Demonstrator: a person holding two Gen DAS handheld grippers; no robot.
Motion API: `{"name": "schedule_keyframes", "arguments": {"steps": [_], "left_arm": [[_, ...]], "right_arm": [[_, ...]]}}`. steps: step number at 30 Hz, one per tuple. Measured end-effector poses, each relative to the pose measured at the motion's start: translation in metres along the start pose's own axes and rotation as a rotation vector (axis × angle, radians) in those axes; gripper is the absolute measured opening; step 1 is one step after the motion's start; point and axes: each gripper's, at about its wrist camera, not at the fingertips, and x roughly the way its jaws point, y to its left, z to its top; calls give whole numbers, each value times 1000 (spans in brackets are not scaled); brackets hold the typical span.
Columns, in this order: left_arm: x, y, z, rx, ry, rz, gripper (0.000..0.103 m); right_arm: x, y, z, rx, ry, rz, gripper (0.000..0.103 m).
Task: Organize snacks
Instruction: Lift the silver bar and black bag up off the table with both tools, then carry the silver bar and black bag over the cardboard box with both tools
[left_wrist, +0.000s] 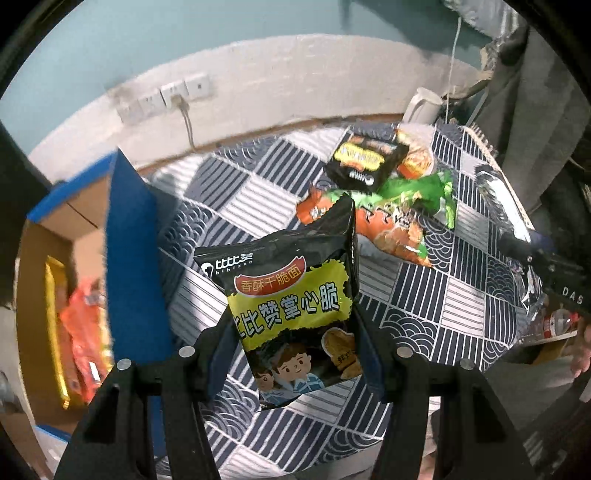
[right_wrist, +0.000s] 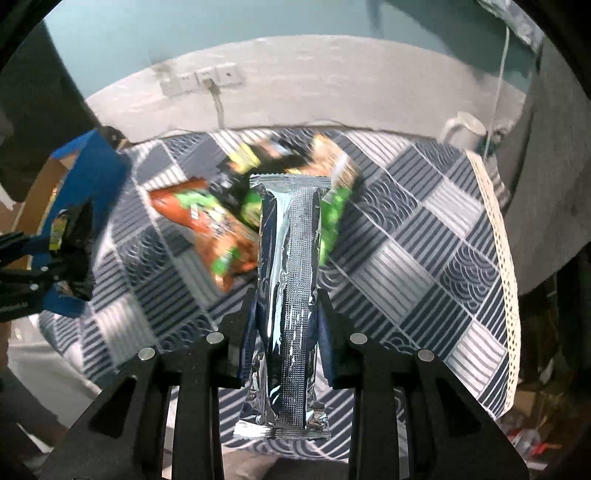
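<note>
My left gripper (left_wrist: 291, 332) is shut on a black and yellow snack bag (left_wrist: 291, 291) and holds it above the table, right of the blue-edged cardboard box (left_wrist: 125, 236). My right gripper (right_wrist: 286, 314) is shut on a silver foil snack pack (right_wrist: 286, 280), held upright above the table with its seam side toward the camera. A pile of snacks lies on the patterned tablecloth: an orange and green bag (left_wrist: 399, 229), a black and yellow pack (left_wrist: 365, 162). In the right wrist view the pile (right_wrist: 207, 218) sits behind the silver pack, and the left gripper (right_wrist: 44, 266) shows at the far left.
The box holds orange snack bags (left_wrist: 81, 332) and stands at the table's left. A white mug (right_wrist: 465, 129) stands at the far right corner. The checked tablecloth (right_wrist: 424, 258) hangs over the right edge. Wall sockets and a cable (left_wrist: 184, 110) are behind the table.
</note>
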Motion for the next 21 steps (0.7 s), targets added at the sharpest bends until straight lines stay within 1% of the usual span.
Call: {"name": "schedule_keyframes", "arguments": {"steps": [2, 7, 11, 16, 21], "left_arm": [[-9, -1, 0, 18, -33, 16, 61], [-26, 10, -3, 16, -62, 13, 61], [-38, 24, -6, 6, -79, 17, 61], [-59, 43, -12, -10, -124, 33, 61], [-78, 65, -17, -18, -170, 68, 61]], "right_arm": [[-3, 10, 6, -13, -16, 13, 28], [-14, 32, 18, -38, -42, 51, 28], [-20, 49, 25, -64, -55, 67, 28], [-29, 72, 34, -96, -72, 79, 28], [-36, 95, 44, -125, -88, 92, 28]]}}
